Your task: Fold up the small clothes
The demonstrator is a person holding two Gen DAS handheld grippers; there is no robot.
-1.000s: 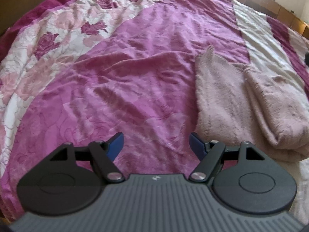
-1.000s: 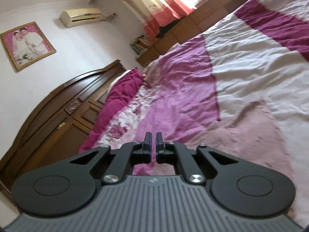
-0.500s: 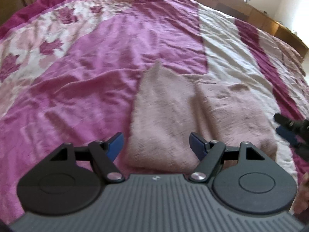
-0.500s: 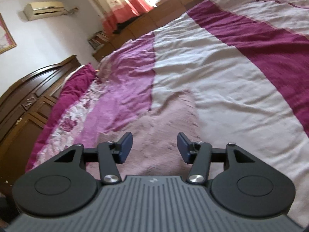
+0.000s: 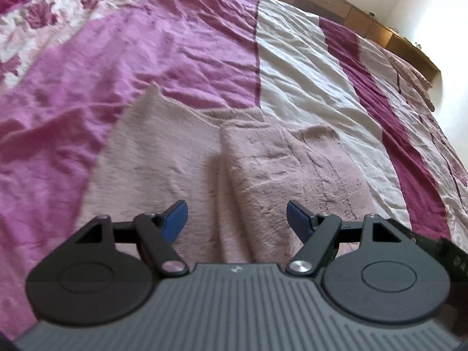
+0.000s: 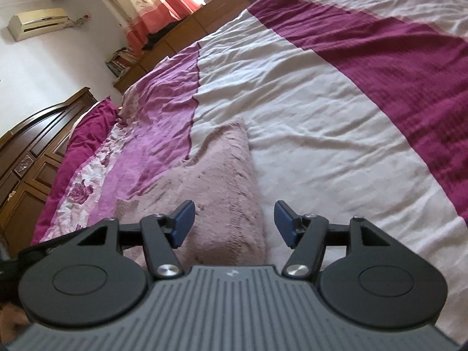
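Your left claw (image 5: pixel 237 218) hung wide and empty over the garment (image 5: pixel 204 158) on the bed (image 5: pixel 292 67); your right claw (image 6: pixel 232 223) was opening, gripping nothing.

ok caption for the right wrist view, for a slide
Right gripper, jaws opening and empty, above a fuzzy pink garment on a striped bedspread.

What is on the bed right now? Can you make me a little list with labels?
cloth: fuzzy pink garment, partly folded, one layer lapped over another
lies on: bedspread with purple, cream and maroon stripes
left claw: open, over the garment, holding nothing
right claw: opening, above the garment's edge, pads not pressing it
room: wooden headboard, curtain, air conditioner
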